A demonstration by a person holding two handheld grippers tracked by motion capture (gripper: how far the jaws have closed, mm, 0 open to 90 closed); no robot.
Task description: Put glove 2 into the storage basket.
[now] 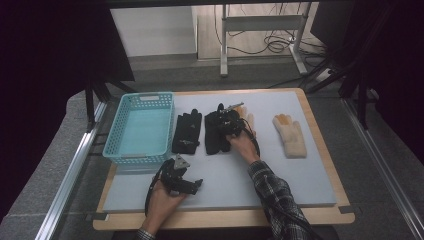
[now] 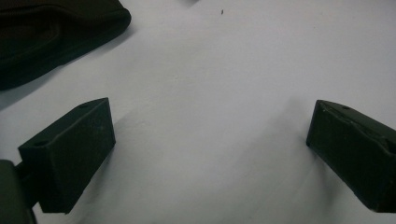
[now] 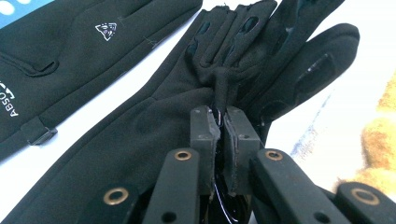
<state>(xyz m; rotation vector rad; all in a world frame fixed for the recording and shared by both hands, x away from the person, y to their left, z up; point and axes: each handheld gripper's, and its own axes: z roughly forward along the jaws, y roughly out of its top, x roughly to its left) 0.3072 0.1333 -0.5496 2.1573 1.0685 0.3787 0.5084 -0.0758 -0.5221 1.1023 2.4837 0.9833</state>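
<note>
While your right gripper (image 3: 219, 126) pinches a fold of the black glove (image 3: 154, 121), the turquoise basket (image 1: 140, 128) lies leftward, nearer your wide-open left gripper (image 1: 182, 182).

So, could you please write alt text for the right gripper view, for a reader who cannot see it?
The right gripper, its black jaws shut, pinches a fold of fabric on a black glove lying on the pale table. A second black glove with a small white logo lies at upper left, and a tan fuzzy glove shows at the right edge.
</note>
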